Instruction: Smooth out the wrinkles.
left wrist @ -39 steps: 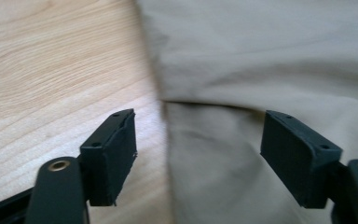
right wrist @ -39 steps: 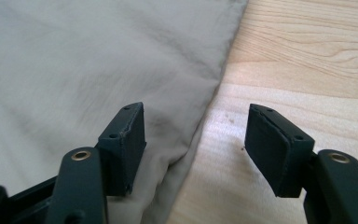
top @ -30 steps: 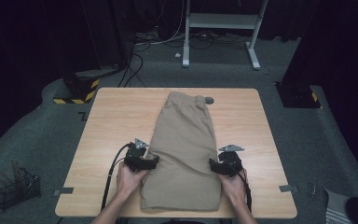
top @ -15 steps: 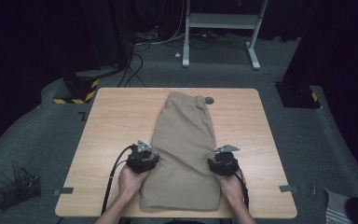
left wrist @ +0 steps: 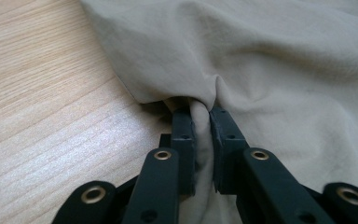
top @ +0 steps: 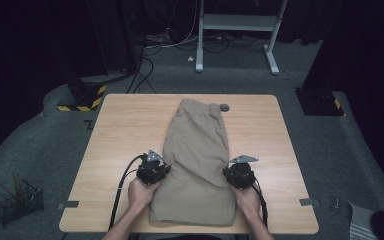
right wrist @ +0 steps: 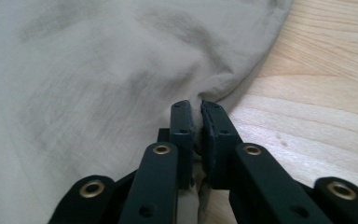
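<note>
A folded pair of beige trousers (top: 197, 160) lies lengthwise down the middle of the wooden table (top: 115, 125). My left gripper (top: 161, 168) sits at the cloth's left edge and its jaws have just been closing; in the left gripper view a pinched fold of the beige trousers (left wrist: 242, 60) stands between its pads, so my left gripper (left wrist: 201, 112) is shut on it. My right gripper (top: 230, 172) sits at the right edge, its jaws also just closing. In the right gripper view my right gripper (right wrist: 198, 108) grips the hem of the trousers (right wrist: 98, 70).
A small grey round object (top: 224, 107) lies by the far end of the trousers. A wire basket (top: 17, 202) stands on the floor at the left. A white metal stand (top: 237, 22) and cables lie beyond the table.
Both grippers' jaws have come together on the trousers' side edges, bunching the cloth a little. The hands have stayed where they were.
</note>
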`<control>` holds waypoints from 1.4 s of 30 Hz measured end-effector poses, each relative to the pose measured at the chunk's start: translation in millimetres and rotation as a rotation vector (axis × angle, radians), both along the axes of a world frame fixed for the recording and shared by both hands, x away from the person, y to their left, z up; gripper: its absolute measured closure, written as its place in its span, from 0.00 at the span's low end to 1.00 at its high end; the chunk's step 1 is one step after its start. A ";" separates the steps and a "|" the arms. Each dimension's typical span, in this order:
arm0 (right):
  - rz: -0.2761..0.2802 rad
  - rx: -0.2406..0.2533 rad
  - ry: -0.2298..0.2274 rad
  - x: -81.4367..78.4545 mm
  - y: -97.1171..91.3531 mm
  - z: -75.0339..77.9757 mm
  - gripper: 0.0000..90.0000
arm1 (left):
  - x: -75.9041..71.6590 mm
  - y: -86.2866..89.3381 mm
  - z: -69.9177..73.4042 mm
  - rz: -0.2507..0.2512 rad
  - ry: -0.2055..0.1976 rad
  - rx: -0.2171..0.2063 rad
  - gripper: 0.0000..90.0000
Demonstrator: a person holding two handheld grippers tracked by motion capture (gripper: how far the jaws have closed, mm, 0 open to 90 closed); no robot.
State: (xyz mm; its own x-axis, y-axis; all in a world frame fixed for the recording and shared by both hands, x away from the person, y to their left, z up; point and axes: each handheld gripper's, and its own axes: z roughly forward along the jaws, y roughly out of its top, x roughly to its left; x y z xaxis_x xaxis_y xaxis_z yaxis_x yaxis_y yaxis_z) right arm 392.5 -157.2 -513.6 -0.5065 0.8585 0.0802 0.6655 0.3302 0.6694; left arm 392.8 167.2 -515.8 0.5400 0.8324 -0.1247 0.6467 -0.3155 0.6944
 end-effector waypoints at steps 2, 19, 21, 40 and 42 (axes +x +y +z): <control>0.005 0.004 -0.001 -0.3 0.0 -0.4 0.95 | 1.4 2.0 -0.4 0.002 0.018 -0.027 0.92; 0.041 0.025 -0.064 -8.0 -4.6 13.4 0.97 | 3.6 18.1 7.5 -0.007 0.040 -0.130 0.94; 0.045 0.031 -0.067 -8.5 -5.4 15.3 0.97 | 2.7 19.8 9.8 -0.008 0.037 -0.141 0.94; 0.085 0.084 -0.209 -30.1 -14.0 62.0 0.98 | -24.8 30.6 63.9 -0.073 -0.093 -0.219 0.94; 0.090 0.086 -0.235 -37.1 -15.5 69.7 0.98 | -30.5 33.1 71.2 -0.080 -0.110 -0.234 0.94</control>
State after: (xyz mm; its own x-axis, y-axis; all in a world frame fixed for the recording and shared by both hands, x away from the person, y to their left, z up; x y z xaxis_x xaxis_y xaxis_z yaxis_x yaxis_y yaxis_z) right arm 355.4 -172.8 -443.9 -0.5940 0.8042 0.0218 0.4588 0.3164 0.8303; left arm 362.3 200.3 -444.6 0.6241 0.7416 -0.2459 0.5429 -0.1853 0.8191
